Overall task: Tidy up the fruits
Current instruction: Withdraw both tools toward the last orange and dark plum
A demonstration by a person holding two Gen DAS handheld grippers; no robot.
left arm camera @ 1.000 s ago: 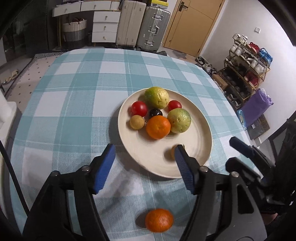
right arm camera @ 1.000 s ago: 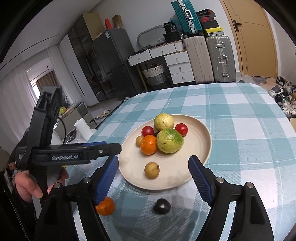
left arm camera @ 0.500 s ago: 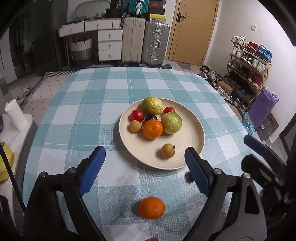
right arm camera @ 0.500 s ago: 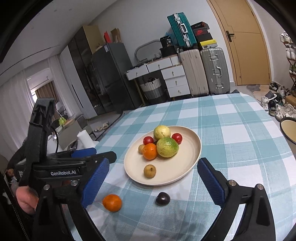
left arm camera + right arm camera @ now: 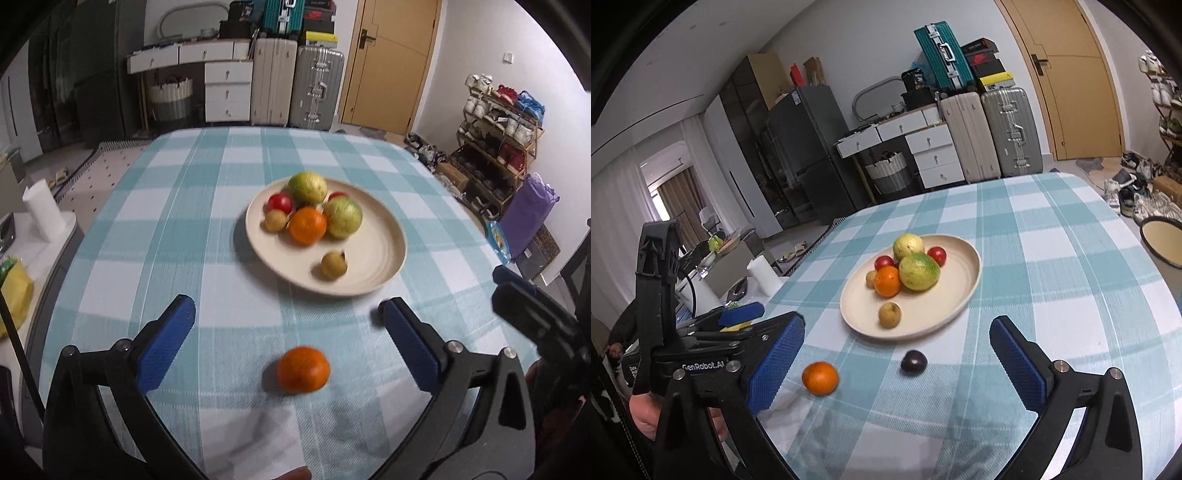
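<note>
Both grippers are hanging over the near edge of the table, nothing in either. The left gripper (image 5: pixel 286 325) has its blue pads spreading apart, already very wide, and a loose orange (image 5: pixel 303 369) sits on the checked tablecloth (image 5: pixel 177 229) right between them, not touched by either pad. The right gripper (image 5: pixel 895 354) is opening too, also about as wide as it goes, with a small dark fruit (image 5: pixel 914 362) lying on the cloth in the gap, well clear of both pads. From the right wrist view the left gripper shows up on the left side, with the hand (image 5: pixel 642 417) holding it.

Further out is the cream plate (image 5: pixel 384 258), with two big green-yellow fruits, another orange, two red ones and two small brownish ones; one of the brownish ones (image 5: pixel 333 264) sits apart from the pile near the front rim.
</note>
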